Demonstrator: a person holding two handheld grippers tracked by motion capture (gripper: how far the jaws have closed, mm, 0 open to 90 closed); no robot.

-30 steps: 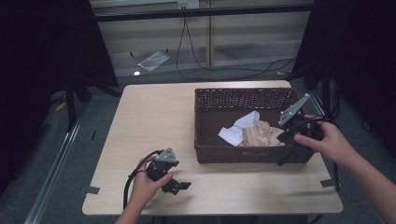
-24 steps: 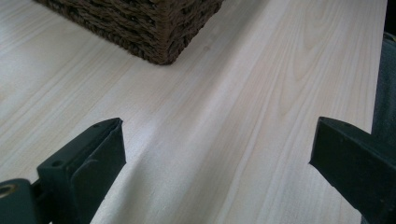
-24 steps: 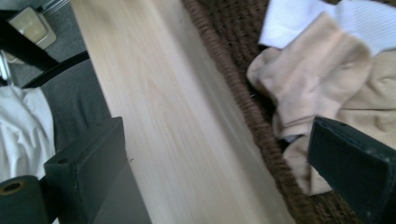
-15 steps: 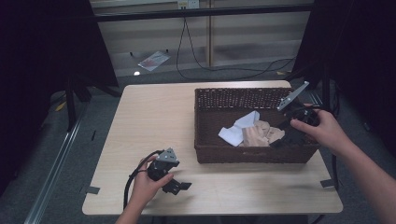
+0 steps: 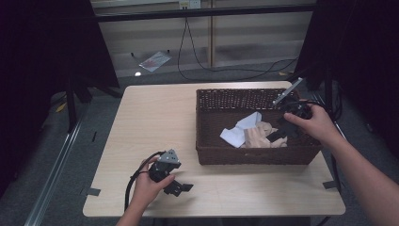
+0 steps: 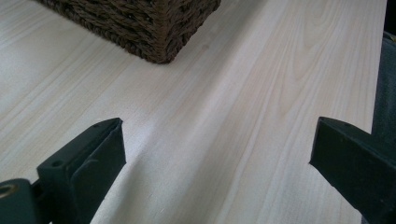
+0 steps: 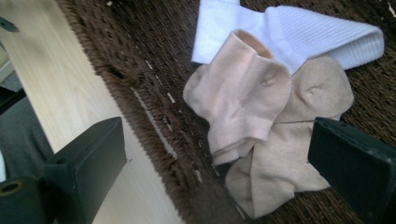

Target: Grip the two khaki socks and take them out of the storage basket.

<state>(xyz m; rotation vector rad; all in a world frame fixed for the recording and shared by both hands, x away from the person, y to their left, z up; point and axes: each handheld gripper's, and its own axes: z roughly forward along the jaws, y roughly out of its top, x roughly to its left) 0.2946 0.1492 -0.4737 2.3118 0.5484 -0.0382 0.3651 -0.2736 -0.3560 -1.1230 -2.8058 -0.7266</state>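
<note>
Now: right jaws spread over the socks in the basket

Up close, the right gripper (image 7: 219, 154) view shows its jaws wide apart, released, framing the beige socks (image 7: 261, 126) with a white sock (image 7: 289, 32) at upper right. From above, those socks (image 5: 263, 136) lie mid-basket (image 5: 256, 155), its woven wall rising between them and the tabletop (image 5: 155, 122). At lower left, the left gripper (image 5: 176, 187) rests released on bare wood. Since a second ago the right gripper (image 5: 282, 134) has dropped inside the basket; the left stays put.

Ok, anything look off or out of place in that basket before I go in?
Nothing stands out. The beige socks and white sock lie in a loose heap inside the basket, which sits squarely on the table. No spill or damage shows.
</note>
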